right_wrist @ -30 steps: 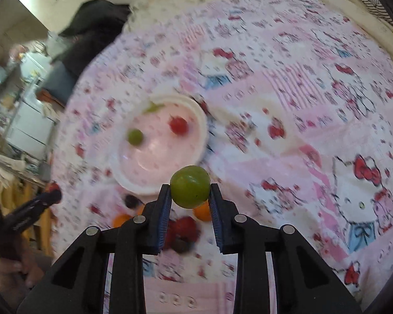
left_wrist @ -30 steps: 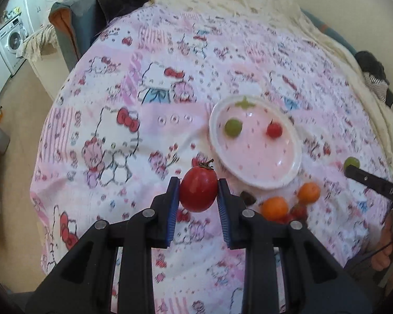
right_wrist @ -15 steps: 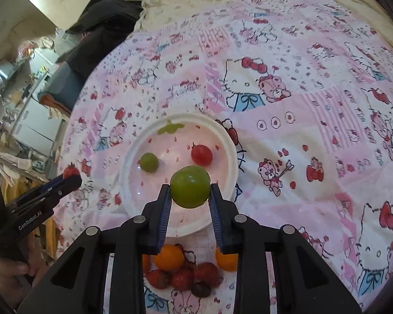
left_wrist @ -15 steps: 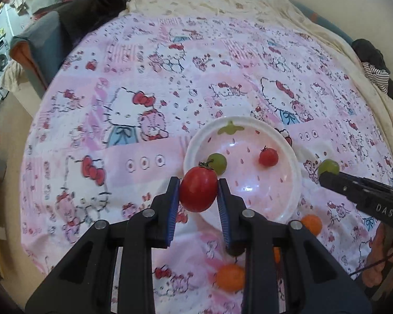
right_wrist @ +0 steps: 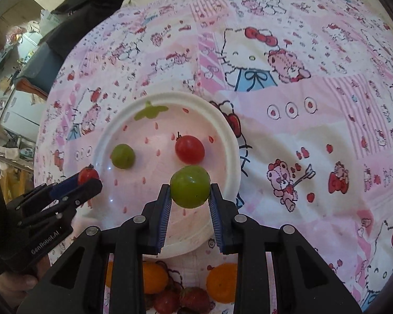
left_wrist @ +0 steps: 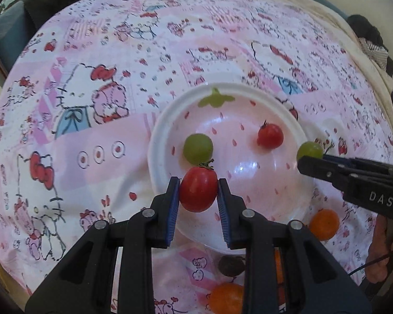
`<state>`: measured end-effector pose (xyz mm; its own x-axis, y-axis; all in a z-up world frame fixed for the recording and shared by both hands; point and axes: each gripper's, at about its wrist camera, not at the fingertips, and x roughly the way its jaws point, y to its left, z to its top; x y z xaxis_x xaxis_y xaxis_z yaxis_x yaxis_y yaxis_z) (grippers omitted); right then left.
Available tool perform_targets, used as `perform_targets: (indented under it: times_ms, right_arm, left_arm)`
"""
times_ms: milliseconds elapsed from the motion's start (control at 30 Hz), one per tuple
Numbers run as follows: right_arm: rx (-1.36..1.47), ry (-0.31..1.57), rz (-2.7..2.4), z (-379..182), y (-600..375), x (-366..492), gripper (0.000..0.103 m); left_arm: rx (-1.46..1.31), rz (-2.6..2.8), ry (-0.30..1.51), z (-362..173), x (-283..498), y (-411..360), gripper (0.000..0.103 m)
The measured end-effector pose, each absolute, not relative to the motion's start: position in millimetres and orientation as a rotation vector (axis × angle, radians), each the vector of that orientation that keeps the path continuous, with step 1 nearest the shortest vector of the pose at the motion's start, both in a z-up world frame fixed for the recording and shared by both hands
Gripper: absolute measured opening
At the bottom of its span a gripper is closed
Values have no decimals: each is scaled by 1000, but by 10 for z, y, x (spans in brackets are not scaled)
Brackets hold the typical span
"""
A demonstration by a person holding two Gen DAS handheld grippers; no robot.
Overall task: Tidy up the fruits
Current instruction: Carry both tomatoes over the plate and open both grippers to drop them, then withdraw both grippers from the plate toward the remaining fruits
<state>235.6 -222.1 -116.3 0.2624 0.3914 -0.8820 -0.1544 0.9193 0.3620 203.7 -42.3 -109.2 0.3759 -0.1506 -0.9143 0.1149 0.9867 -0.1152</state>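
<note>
The right tongs (left_wrist: 311, 157) carry white letters "DAS" on their black body. The left tongs (right_wrist: 91, 180) read "GenRobot.AI" along their side.

Both wrist fisheyes look steeply down from close above, sharing the white plate (left_wrist: 157, 141) (right_wrist: 230, 141) at each frame's centre.

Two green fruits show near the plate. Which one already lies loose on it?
The smaller green fruit on the plate, left of the loose red tomato. The other green fruit is clamped in the right gripper.

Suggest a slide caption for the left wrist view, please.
Left gripper carries a red tomato over a white plate.
</note>
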Motion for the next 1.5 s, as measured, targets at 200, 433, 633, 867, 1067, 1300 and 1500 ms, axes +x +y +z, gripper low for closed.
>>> perform_targets:
  times_ms: [200, 433, 633, 867, 1067, 1300, 1500]
  right_arm:
    - [199, 1284, 355, -1320, -2193, 2424, 31]
    - [221, 1293, 368, -1381, -2183, 2442, 32]
    - [246, 1299, 365, -1380, -2192, 2437, 34]
    - [291, 1296, 399, -1349, -2160, 2444, 55]
    - [279, 1249, 401, -1200, -2153, 2436, 69]
    - [296, 1175, 388, -975, -2247, 2445, 69]
    - [305, 1055, 371, -679, -2369, 2343, 77]
  left_arm:
    - [-5, -176, 1189, -1205, 2050, -448, 25]
    - [-17, -186, 1189, -1240, 2064, -457, 25]
    - [8, -191, 1196, -1261, 2046, -501, 26]
    - [31, -243, 1226, -1293, 2034, -589, 44]
    - [23, -227, 1159, -1102, 1998, -612, 82]
    - [-15, -159, 1086, -899, 1991, -476, 82]
    - [-37, -73, 1031, -721, 1956, -383, 82]
